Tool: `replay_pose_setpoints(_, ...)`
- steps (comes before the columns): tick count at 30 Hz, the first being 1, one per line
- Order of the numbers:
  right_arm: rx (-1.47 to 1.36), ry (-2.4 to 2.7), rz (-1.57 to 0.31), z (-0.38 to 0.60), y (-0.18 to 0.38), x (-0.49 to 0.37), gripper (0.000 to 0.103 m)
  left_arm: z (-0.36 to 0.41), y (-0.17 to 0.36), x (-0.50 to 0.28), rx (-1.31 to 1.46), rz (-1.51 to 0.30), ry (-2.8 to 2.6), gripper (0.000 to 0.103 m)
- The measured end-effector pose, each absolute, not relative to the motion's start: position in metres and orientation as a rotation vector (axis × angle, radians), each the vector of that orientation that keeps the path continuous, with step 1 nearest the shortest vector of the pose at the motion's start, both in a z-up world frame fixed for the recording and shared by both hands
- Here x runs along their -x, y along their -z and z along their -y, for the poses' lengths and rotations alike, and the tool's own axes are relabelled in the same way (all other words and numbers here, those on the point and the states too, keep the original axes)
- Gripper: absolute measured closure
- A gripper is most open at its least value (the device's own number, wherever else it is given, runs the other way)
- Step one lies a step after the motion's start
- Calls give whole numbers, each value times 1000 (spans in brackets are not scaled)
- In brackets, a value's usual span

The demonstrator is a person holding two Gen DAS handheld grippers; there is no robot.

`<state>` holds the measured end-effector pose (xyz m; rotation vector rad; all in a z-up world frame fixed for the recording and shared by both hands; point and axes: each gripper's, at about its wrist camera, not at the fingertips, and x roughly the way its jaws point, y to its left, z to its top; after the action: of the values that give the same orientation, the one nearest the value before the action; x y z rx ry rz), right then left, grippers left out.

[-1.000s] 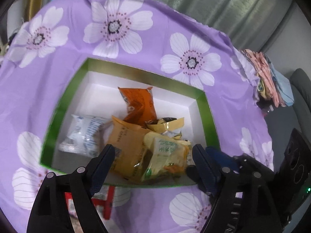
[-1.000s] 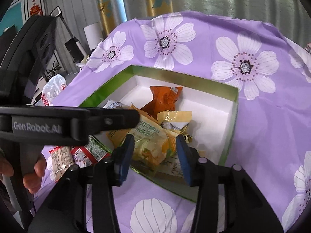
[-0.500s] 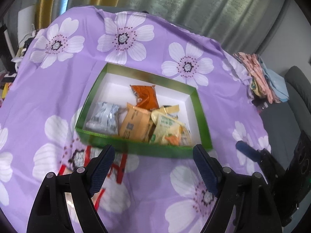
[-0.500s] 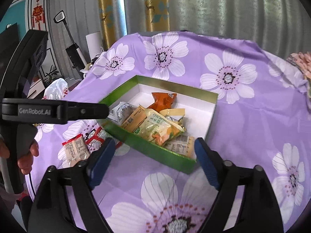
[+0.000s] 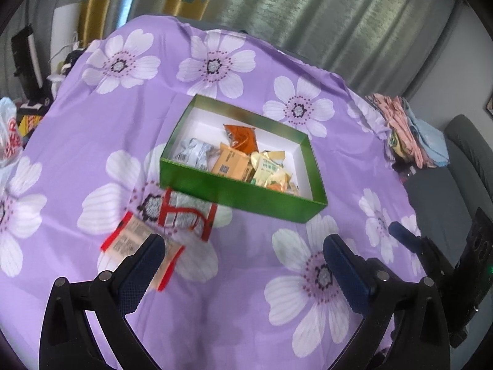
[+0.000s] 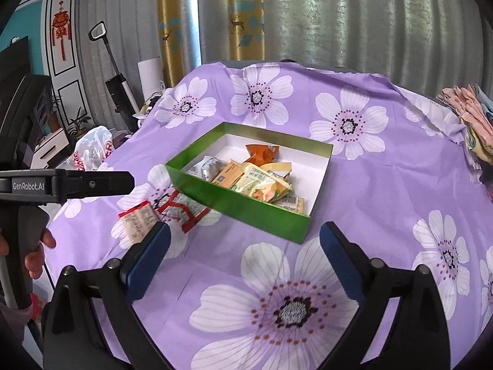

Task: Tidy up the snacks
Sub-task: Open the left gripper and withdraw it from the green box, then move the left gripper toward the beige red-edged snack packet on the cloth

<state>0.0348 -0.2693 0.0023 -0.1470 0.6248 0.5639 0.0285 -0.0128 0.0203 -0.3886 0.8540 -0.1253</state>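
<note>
Left wrist view: green box [image 5: 243, 195], open-topped, white inside, standing on the purple flowered cloth [image 5: 246, 277] that covers the bench, roughly mid-cloth. Contents, heaped toward the box's near wall: one silver-white packet [image 5: 194, 152] at the left; one tan-orange packet [image 5: 229, 165] beside it; one dark orange packet [image 5: 242, 135] behind, toward the far wall; one pale yellow-green packet [image 5: 269, 171] at the right, lying over further yellow wrappers. Outside the box, on the cloth just beside its near left corner: one red-and-white packet [image 5: 185, 212], partly tucked against the box wall; one second red-edged packet [image 5: 135, 240], nearer the camera, its lower end hidden behind a finger. Left claw [image 5: 242, 265]: jaws spread wide, having just been opening, nothing between them, poised over bare cloth well short of the box. Right claw [image 6: 243, 254]: jaws likewise spread wide, just opened, nothing held, cloth flower pattern showing between the blue pads [image 6: 337, 259]. Right wrist view also shows the left tool's black body at the left edge with a person's hand [image 6: 34, 256] on its handle. Surroundings: folded pink and blue fabrics [image 5: 406, 132] at the bench's right edge; grey curtain [image 6: 369, 15] with gold panels behind; white plastic bag [image 6: 92, 151] off the left side.
</note>
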Motion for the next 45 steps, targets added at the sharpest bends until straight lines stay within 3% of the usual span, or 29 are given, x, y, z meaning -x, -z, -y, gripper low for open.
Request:
replay_pose_setpoints(18, 169, -567, -582, 268, -12, 6, 5, 2, -14, 16, 410, -861, 115, 1)
replay_pose_setpoints(45, 210, -614, -657, 237, 14, -1, 5, -12, 12, 18, 426, -892, 109, 1)
